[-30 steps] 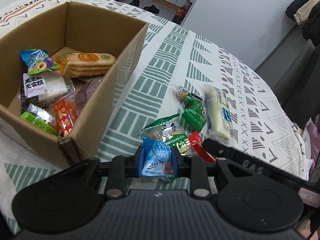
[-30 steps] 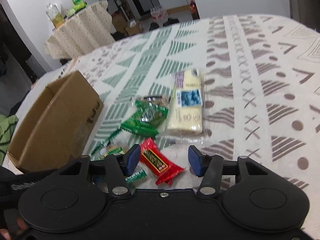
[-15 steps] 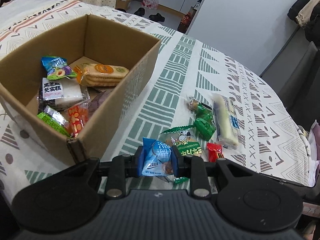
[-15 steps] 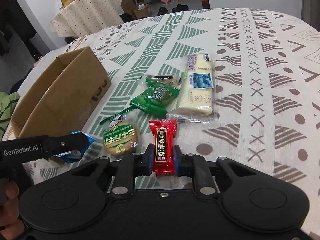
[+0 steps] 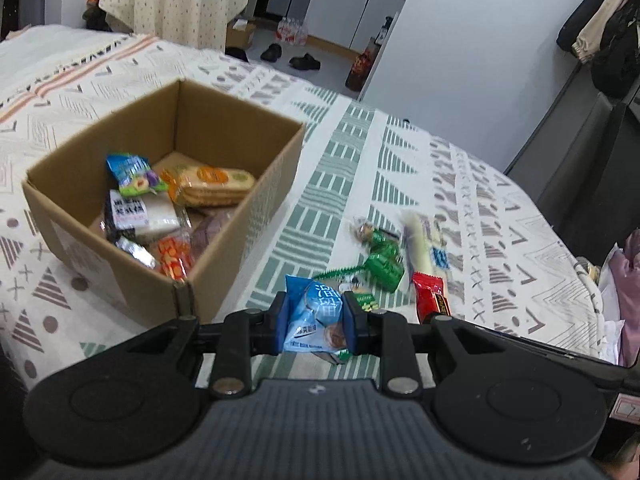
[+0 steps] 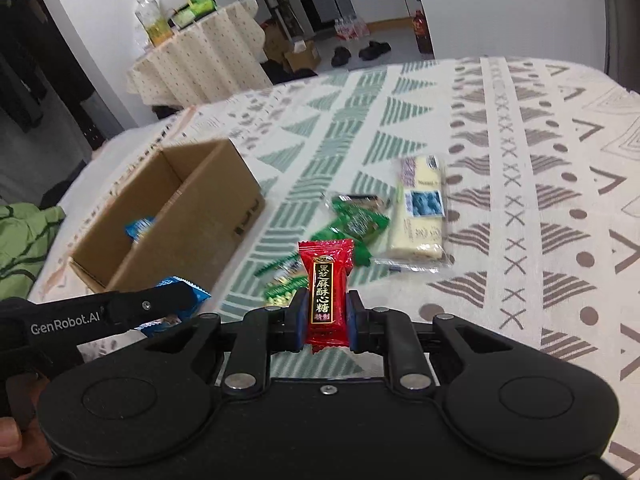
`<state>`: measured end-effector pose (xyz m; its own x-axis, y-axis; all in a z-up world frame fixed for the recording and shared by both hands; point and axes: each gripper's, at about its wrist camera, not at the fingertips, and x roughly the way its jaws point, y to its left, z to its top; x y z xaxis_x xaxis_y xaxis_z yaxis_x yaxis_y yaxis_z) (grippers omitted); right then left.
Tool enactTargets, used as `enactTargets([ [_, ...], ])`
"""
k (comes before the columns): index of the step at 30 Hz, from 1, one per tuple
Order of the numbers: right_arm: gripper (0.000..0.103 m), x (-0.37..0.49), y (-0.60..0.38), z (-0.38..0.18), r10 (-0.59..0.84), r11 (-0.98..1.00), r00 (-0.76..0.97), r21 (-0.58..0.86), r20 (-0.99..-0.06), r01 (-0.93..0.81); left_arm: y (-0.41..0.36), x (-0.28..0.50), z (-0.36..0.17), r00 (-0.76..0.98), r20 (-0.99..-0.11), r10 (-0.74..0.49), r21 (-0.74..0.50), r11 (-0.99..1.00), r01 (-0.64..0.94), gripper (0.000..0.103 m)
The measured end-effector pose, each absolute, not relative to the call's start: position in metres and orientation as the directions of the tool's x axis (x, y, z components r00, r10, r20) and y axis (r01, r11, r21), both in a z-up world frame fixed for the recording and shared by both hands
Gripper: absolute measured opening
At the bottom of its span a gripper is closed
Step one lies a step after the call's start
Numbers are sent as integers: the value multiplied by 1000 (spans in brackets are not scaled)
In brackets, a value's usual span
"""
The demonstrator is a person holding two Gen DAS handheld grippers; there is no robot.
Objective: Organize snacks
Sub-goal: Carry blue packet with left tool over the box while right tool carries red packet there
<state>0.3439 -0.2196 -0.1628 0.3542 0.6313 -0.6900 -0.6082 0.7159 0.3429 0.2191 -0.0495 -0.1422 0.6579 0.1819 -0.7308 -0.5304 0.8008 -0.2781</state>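
Left tongs (image 5: 316,322) clamped on a blue snack packet (image 5: 318,316), held above the patterned bench (image 5: 340,184) beside the cardboard box (image 5: 240,224) of snacks. Right tongs (image 6: 325,322) clamped on a red candy (image 6: 326,292), upright. Green packets (image 6: 356,222) and a pale wafer bar (image 6: 422,216) lie on the bench.

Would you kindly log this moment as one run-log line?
left gripper: shut on blue snack packet | right gripper: shut on red candy | cardboard box: partly filled | tablecloth: snacks remain
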Motion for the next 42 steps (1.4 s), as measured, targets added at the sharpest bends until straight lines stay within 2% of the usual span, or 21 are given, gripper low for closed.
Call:
enactTargets([
  [15, 19, 329, -204, -128, 713, 661, 370, 393, -596, -639, -25, 200, -98, 705, -662, 254, -283, 786, -549, 27],
  [26, 19, 313, -167, -110, 729, 642, 377, 380, -571, -666, 19, 180, -81, 707, -638, 304, -297, 750, -591, 27],
  [42, 19, 301, -121, -101, 725, 648, 402, 355, -559, -674, 88, 167, -86, 688, -657, 308, -341, 693, -636, 27],
])
